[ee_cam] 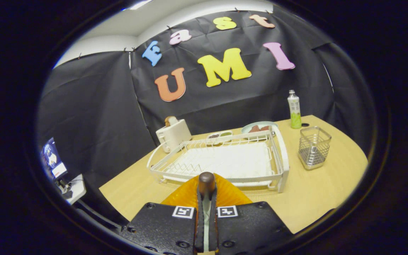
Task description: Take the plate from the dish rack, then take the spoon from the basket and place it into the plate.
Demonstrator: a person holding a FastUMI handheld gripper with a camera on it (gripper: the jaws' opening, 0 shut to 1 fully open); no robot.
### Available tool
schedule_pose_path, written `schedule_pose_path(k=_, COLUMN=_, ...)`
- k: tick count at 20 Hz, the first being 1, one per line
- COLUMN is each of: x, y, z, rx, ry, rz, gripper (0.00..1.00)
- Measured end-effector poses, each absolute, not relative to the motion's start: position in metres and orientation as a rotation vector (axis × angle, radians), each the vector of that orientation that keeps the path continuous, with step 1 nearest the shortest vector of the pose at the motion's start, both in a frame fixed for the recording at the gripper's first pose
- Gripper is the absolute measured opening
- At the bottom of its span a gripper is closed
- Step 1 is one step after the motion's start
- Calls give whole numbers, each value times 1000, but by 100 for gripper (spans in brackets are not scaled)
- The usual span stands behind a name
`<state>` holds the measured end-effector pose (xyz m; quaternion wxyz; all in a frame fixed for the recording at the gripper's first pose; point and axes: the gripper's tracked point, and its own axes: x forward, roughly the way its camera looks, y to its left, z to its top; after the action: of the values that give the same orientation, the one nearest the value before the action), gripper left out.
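Toaster (173, 136) sits at the table's (317, 198) far left edge. White dish rack (221, 161) mid-table, its front rail beside the orange plate (225, 193). Gripper (207, 205) fingers nearly closed, clamping the spoon (207, 182) handle over the plate. Wire basket (314, 147) near the right edge, bottle (294, 109) behind.

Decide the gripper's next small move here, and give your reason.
Probably lower slightly and release: the gripper is shut on the spoon, held right over the orange plate lying on the table in front of the dish rack.
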<state>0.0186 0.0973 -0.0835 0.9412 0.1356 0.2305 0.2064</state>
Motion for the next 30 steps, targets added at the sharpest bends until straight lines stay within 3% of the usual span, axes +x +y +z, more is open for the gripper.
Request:
schedule_pose_path(k=5, x=16, y=90, z=-91, rx=293, ry=482, rz=381, gripper=16)
schedule_pose_path(k=7, x=17, y=85, z=-87, rx=262, ry=449, rz=362, gripper=29)
schedule_pose_path(k=10, x=25, y=67, z=-82, rx=225, ry=414, rz=307, gripper=80)
schedule_pose_path(k=12, x=31, y=59, z=-73, rx=216, ry=372, rz=282, gripper=100)
schedule_pose_path(k=30, x=4, y=-32, z=53, rx=38, ry=60, rz=72, gripper=100)
